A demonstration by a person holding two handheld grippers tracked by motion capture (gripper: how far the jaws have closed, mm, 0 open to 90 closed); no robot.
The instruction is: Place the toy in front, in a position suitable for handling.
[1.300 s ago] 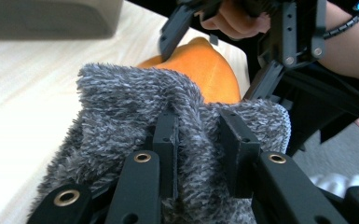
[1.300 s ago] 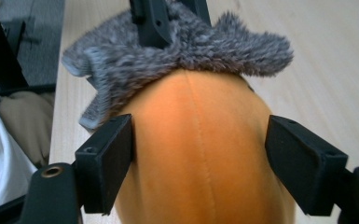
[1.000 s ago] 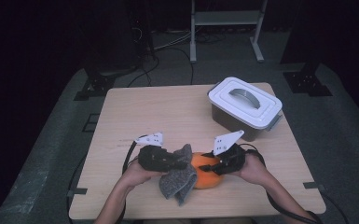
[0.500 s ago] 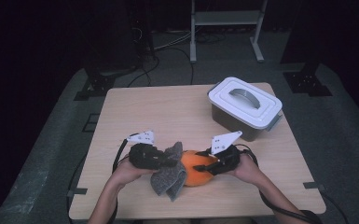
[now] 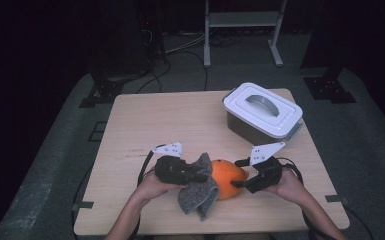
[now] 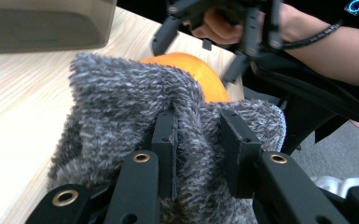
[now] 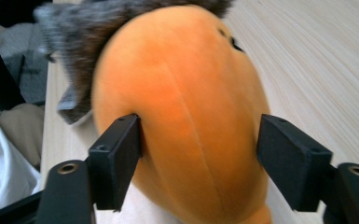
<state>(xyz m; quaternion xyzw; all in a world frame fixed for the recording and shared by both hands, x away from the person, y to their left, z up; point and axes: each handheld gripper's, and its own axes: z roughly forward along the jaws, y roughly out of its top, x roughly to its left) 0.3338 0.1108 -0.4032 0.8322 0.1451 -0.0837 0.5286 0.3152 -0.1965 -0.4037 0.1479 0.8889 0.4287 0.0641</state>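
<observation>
A round orange plush toy (image 5: 226, 176) lies near the table's front edge, with a grey fuzzy cloth (image 5: 200, 192) draped against its left side. My left gripper (image 5: 202, 176) is shut on a fold of that cloth (image 6: 121, 107), with the pile bunched between its pads (image 6: 165, 140). The orange toy (image 6: 191, 70) rises just behind the cloth. My right gripper (image 5: 236, 175) comes in from the right. Its jaws have just been opening and now straddle the toy (image 7: 182, 112). The left pad (image 7: 116, 158) brushes it and the right pad stands just off its side.
A grey box with a white handled lid (image 5: 262, 112) stands at the back right of the wooden table (image 5: 170, 120). Cables trail from both grippers over the front edge. Dark floor, stands and cables surround the table.
The right gripper's jaws have spread wider around the orange toy and that hand has eased to the right. The left hand, the cloth and the toy have shifted slightly right.
</observation>
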